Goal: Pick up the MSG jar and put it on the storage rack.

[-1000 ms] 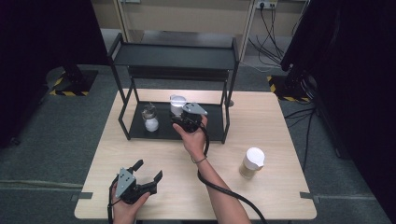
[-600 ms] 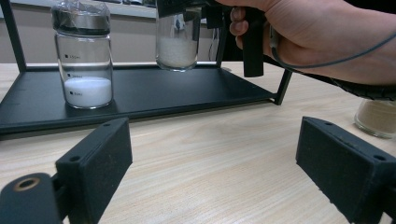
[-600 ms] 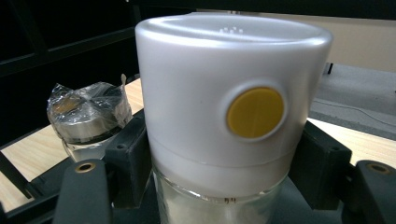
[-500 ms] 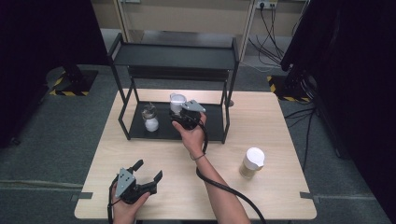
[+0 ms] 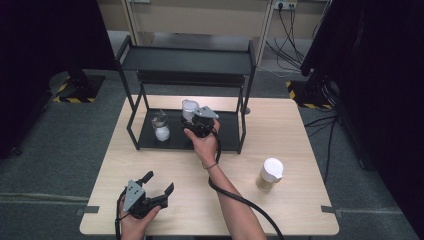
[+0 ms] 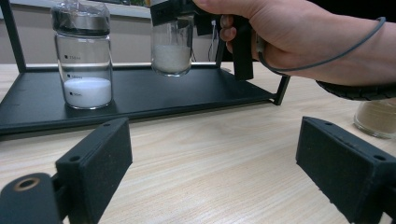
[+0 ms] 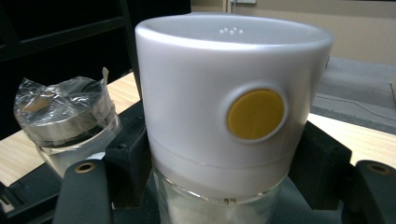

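R hand reaches fwd from the table's near edge, forearm stretched toward the black rack, wrist about level. Its right gripper sits over the rack's bottom shelf, jaws clamped on the white-lidded jar just below the lid. In the right gripper view the two black pads press each side of the glass under the lid. From the left gripper view that jar hangs clear of the shelf, base not touching, roughly upright.

Jar: clear glass, white granular stuff in lower part, tall white cap w/ a round yellow dot on its side & small holes on top.

L hand rests low at the table's near-left corner, left gripper pointing toward the rack, jaws wide apart, nothing btwn them.

Second jar w/ plastic-wrapped metal lid stands on the shelf, left of the held one, white powder at its bottom. Third jar, white lid, tan contents, stands on the table to the right, well apart.
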